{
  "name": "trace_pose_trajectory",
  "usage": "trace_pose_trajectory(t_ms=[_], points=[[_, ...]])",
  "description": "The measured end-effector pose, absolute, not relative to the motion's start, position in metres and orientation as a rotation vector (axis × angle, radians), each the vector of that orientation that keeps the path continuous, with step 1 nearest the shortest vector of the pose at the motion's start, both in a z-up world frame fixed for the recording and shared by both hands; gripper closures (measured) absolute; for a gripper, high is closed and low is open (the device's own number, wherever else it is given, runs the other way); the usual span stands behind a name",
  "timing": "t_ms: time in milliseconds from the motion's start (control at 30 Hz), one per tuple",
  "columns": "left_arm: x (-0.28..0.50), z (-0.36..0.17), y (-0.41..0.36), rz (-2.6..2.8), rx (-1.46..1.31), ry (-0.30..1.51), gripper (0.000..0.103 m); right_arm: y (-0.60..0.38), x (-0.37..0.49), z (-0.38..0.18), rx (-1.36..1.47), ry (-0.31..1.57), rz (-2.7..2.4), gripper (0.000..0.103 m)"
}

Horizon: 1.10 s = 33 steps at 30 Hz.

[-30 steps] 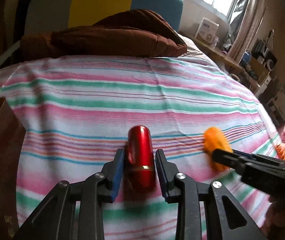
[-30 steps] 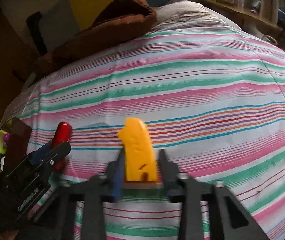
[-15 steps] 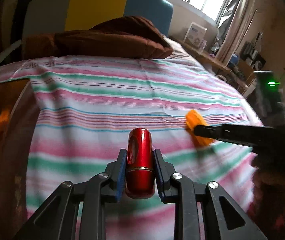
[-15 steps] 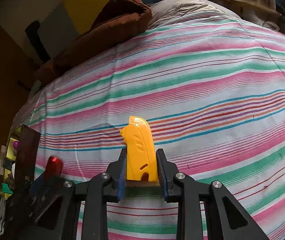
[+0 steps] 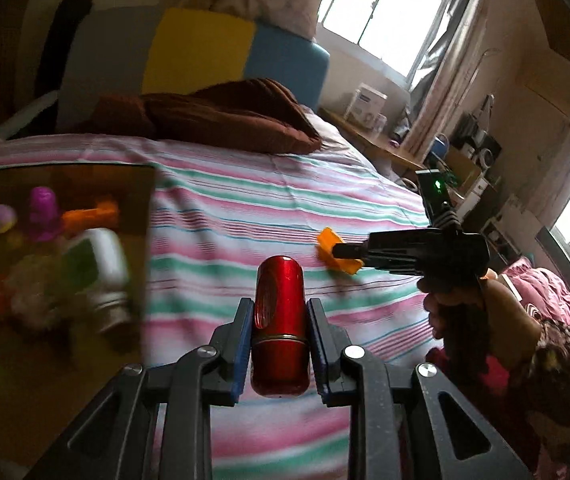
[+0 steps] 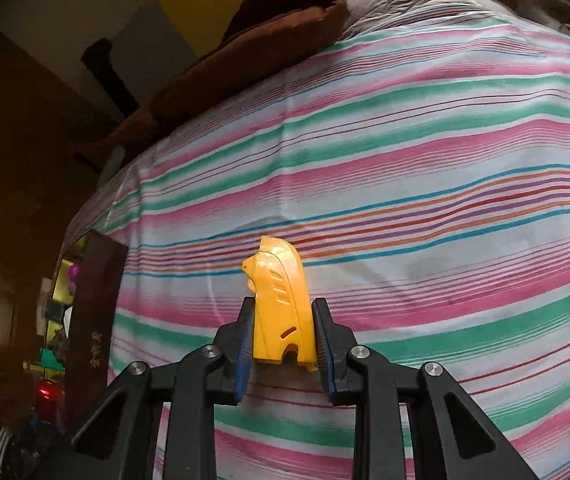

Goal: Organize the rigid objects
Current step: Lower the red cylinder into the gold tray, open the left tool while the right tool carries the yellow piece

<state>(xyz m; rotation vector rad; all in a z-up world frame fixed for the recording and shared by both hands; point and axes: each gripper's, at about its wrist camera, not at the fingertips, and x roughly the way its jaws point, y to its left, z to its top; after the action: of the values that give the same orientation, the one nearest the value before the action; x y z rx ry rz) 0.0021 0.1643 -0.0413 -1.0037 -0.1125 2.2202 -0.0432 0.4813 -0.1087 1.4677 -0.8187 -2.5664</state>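
Carrying red metal cylinder [image 5: 280, 328] in left claw [image 5: 279, 344], pads clamped on both flanks, rounded tip pointing away from the camera. Held clear above striped bed sheet [image 5: 245, 208], beside open brown box [image 5: 147, 240] at the left. Box contents blurred: purple piece, orange piece, white-and-green container, others not identifiable.

Right claw [image 6: 284, 336] clenched on yellow plastic piece [image 6: 281, 312], upright between the pads, over the sheet, well apart from the box. Same piece visible from left wrist view, just off the sheet.

Likely step: transfer of cylinder into box, yellow piece to follow.

Risks, judged:
- Smooth round metal under flat pads: slip or roll-out if claw tilts steeply during the swing.
- Box wall near the travel path: a low pass could clip the rim and shove the box.
- Crowded box: a drop onto the container could bounce the cylinder out onto the bed.
- Both hands converging on the box: collision possible.
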Motion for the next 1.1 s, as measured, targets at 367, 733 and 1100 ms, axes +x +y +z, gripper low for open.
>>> trace_pose_trajectory(t_ms=[367,733,1100], points=[[-0.002,-0.053,0.054,2.438,-1.095,-0.201,0.077,0.467,-0.042,-0.103,1.392,-0.761,-2.551,0.075],[-0.033,-0.077,0.019,2.578,-1.246,-0.123,0.077,0.457,-0.04,-0.101,1.361,-0.74,-2.527,0.075],[-0.024,-0.076,0.005,2.651,-1.244,-0.184,0.061,0.445,-0.036,-0.097,1.346,-0.707,-2.502,0.075]])
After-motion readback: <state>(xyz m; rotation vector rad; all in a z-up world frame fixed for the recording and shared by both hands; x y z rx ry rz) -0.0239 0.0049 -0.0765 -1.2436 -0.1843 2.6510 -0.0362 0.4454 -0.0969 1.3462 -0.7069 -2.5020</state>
